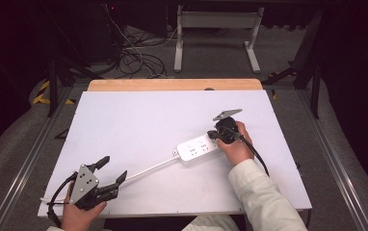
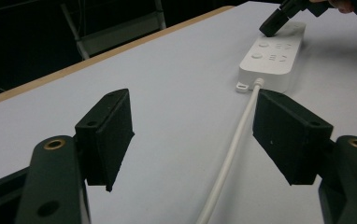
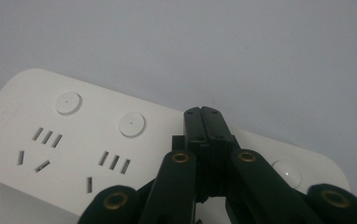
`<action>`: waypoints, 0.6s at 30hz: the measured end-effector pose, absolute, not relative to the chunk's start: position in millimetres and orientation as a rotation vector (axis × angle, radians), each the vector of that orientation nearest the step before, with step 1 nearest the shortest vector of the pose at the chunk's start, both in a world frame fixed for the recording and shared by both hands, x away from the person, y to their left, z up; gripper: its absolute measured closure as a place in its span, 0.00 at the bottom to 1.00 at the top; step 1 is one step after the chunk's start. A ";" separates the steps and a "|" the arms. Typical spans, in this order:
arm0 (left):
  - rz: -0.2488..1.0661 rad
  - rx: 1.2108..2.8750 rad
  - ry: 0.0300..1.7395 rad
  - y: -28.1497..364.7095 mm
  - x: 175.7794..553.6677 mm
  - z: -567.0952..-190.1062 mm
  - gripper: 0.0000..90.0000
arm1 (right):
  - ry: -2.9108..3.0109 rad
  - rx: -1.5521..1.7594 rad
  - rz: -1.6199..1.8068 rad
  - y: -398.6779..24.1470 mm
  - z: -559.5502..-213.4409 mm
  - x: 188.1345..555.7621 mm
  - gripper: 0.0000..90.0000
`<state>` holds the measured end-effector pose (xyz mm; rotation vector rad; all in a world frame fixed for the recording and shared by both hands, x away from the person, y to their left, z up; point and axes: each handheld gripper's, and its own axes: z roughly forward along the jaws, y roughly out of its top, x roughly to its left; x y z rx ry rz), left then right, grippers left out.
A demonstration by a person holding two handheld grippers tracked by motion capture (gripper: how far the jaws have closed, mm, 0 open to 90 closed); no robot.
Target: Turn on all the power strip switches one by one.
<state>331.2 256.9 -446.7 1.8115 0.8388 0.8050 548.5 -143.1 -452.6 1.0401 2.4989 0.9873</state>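
White strip (image 1: 199, 147): on bench (image 1: 138, 120)
Right claw (image 3: 203, 116): closed, tips on strip
Left claw (image 2: 190, 135): open, astride cord (image 2: 232, 149)

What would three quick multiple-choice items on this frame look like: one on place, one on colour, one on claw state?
1. Where does the power strip lie?
A. on the floor
B. on the white table, right of centre
C. at the table's far left corner

2. What colour is the strip's cord?
A. white
B. black
C. orange

3. How do the two claws stand?
A. both open
B. left shut, right open
C. left open, right shut

Answers:
1 B: the high view shows the strip flat on the table beside the person's right hand.
2 A: the cord runs white from the strip past the left claw.
3 C: the left jaws stand wide apart; the right claw has its jaws pressed together over the strip.
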 end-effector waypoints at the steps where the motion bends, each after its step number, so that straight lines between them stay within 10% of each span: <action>1: 0.805 1.809 0.840 256.9 331.2 -446.7 0.32 | 2.499 1.047 0.997 -144.3 -450.7 548.9 1.00; 18: 0.807 1.809 0.848 257.4 332.8 -447.1 0.32 | 2.421 0.927 1.163 -152.4 -418.6 530.5 1.00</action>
